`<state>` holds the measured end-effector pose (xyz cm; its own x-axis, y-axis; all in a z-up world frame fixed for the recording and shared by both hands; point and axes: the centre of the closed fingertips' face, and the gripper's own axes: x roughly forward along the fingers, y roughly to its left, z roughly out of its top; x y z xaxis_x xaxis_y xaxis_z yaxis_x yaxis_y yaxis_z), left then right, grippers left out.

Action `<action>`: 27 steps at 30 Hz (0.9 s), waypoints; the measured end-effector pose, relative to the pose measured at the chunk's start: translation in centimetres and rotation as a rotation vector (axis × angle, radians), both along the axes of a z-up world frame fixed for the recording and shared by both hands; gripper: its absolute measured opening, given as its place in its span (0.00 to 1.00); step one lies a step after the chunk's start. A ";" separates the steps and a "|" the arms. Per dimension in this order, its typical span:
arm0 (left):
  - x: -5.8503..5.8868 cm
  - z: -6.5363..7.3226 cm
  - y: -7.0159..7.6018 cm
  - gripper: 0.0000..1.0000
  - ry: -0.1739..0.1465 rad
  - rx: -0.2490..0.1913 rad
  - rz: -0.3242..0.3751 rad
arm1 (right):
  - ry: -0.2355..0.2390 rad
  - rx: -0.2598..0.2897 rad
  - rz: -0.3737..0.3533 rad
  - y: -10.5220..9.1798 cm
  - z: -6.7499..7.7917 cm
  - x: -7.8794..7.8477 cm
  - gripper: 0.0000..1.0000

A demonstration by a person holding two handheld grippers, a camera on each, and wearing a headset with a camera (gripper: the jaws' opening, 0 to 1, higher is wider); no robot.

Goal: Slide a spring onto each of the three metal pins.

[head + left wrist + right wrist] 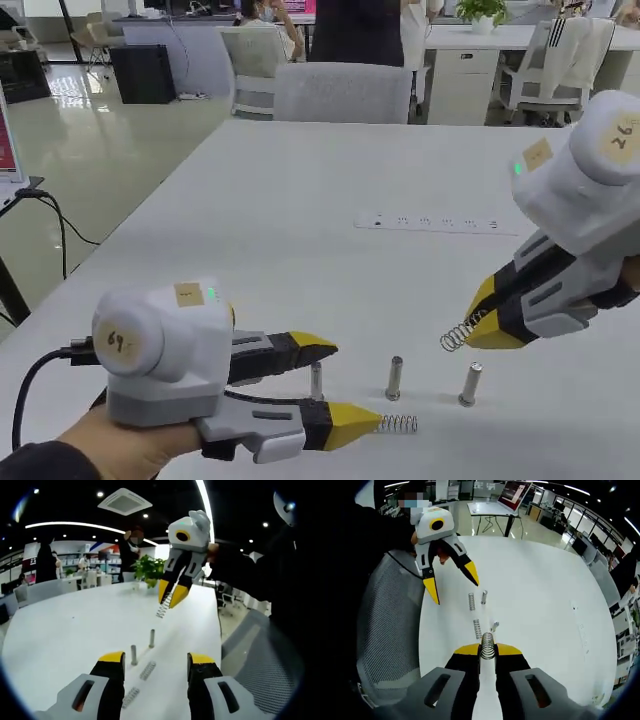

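A white office table (300, 200) lies under me. My right gripper (482, 328) is clamped on one end of a spring (456, 335), with the three pins (394, 378) just ahead of and below its tips. My left gripper (357, 386) gapes empty, a loose spring (397, 424) touching its lower tip. I judge the coil light and squashy, prone to flick away, so I'd pinch it gently near one end and keep the bore clear.

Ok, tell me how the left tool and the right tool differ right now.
The left tool is open and empty; the right tool is shut on a spring. The left tool lies about level beside the pins; the right tool tilts downward. Both have yellow tips and white bodies.
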<state>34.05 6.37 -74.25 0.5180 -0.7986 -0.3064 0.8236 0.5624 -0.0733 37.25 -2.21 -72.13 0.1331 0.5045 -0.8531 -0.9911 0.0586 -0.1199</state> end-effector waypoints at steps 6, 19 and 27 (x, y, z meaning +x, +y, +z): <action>0.4 -0.2 0.5 0.52 0.004 0.000 0.029 | -0.003 -0.077 -0.017 -1.3 -1.1 1.5 0.08; 0.9 0.1 1.1 0.62 -0.012 -0.002 0.064 | 0.035 -0.261 -0.029 -3.4 -4.5 3.1 0.08; 1.1 0.1 1.4 0.65 -0.017 0.002 0.073 | 0.059 -0.316 -0.020 -3.6 -5.9 3.7 0.08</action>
<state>35.11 7.74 -74.17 0.5800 -0.7580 -0.2984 0.7815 0.6212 -0.0588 40.91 -5.84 -78.01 0.0865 0.2115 -0.9736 -0.9958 0.0475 -0.0782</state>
